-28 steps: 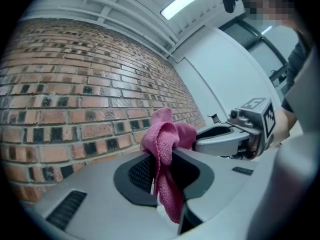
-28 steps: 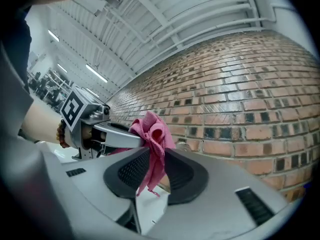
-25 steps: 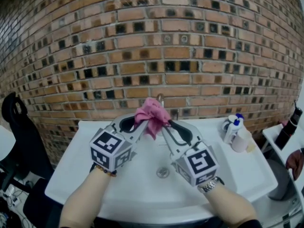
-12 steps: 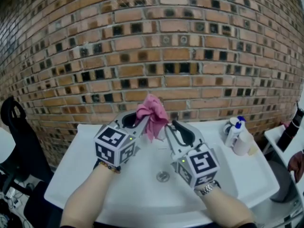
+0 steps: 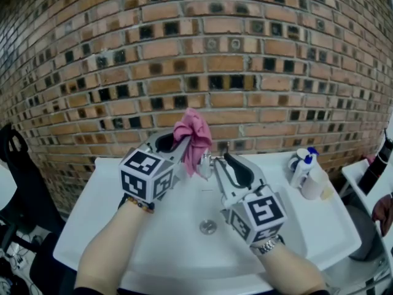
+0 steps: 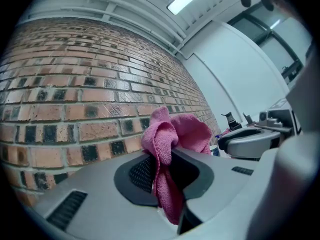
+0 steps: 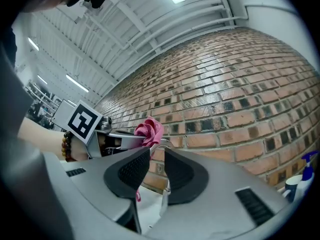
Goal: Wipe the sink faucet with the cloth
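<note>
A pink cloth (image 5: 193, 139) is bunched between the jaws of my left gripper (image 5: 184, 142), which is shut on it; the jaws have just been closing further on it. In the left gripper view the cloth (image 6: 172, 134) bulges out above the pads and hangs down between them. It sits just above and left of the chrome faucet (image 5: 207, 160) at the back of the white sink (image 5: 147, 244). My right gripper (image 5: 217, 162) is beside the faucet on the right, jaws a little apart and holding nothing. Through that gap (image 7: 156, 156) the faucet's (image 7: 163, 145) curved spout shows.
A brick wall (image 5: 245, 72) rises right behind the sink. The drain (image 5: 207, 227) lies in the basin's middle. Bottles (image 5: 302, 165) stand on the sink's right rim, a dark bottle (image 5: 376, 158) further right. A black chair (image 5: 18, 165) is at the left.
My left gripper has lifted the cloth up and a little left, so the faucet now shows below it. The right gripper has hardly shifted.
</note>
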The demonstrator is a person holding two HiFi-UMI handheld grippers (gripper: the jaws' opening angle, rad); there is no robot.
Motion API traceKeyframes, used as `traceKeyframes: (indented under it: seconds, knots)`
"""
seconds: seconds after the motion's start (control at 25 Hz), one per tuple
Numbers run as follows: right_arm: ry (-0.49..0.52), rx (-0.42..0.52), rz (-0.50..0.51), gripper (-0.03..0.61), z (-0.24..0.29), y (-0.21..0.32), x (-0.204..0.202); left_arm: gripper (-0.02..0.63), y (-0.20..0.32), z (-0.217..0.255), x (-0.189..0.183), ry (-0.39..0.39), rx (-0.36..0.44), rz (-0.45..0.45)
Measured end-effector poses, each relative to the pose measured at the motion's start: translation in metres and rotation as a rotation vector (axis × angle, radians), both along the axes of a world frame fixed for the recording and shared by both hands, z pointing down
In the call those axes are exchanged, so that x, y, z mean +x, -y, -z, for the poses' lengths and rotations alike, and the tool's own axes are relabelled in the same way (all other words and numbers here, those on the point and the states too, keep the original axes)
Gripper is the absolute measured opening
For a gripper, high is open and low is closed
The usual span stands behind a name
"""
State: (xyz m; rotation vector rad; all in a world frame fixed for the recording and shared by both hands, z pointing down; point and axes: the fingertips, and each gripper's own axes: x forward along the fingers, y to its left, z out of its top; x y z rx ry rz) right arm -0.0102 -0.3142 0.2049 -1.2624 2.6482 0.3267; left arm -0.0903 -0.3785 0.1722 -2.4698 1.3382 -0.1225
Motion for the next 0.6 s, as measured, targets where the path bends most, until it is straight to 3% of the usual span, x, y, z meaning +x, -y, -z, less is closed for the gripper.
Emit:
traceKeyframes:
  seconds: [0.6]
  knots:
    - [-0.011, -0.022, -0.006, 0.104, -0.007, 0.005, 0.003, 0.054, 0.036, 0.002, 0.002, -0.017, -0.024, 0.001]
